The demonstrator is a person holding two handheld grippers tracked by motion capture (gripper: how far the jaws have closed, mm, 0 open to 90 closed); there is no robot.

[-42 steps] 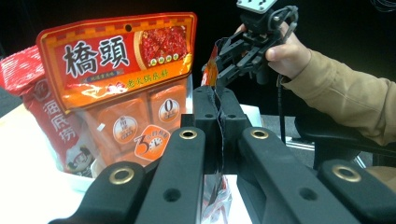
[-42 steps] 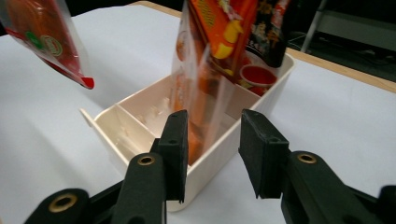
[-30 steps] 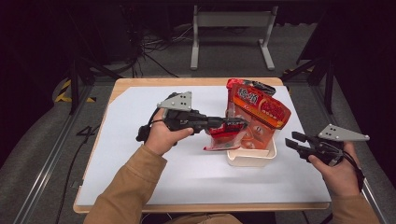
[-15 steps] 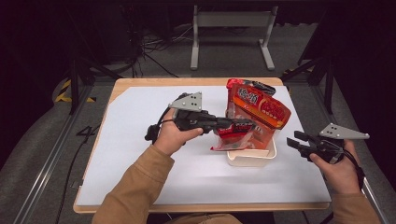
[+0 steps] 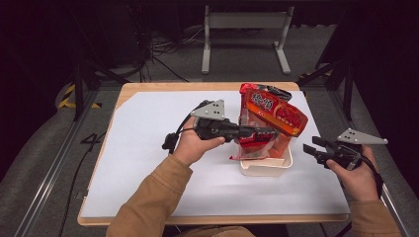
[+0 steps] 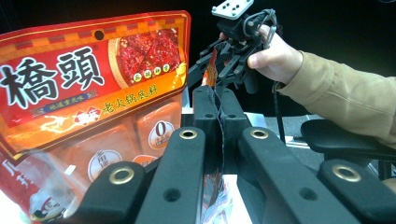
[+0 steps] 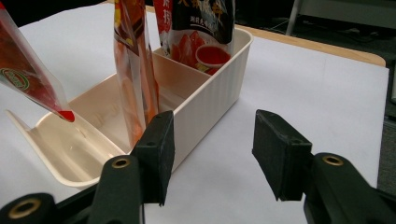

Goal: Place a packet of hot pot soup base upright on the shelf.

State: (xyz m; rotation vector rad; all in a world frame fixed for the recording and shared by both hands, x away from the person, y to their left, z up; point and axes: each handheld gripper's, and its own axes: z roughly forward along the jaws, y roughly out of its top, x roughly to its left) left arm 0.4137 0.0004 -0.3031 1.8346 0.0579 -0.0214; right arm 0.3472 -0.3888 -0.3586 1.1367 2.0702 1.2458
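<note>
A cream divided bin stands on the white table right of centre. A big red-orange sauce pouch stands upright in it and looms at the left of the left gripper view as pouch. My left gripper is shut on the thin edge of a smaller red pouch, which hangs over the bin's near end. In its own view the left gripper pinches that pouch's edge. My right gripper stands open just right of the bin; its right gripper view shows the gripper with nothing between the jaws.
The bin has a low scooped end nearest me and a divider. A dark-topped pouch fills its far compartment, and an orange pouch stands in the middle one. White table lies bare to the left and front.
My left gripper has carried the smaller red pouch to the right, up to the bin's near end. The right gripper has drifted slightly down and right.
</note>
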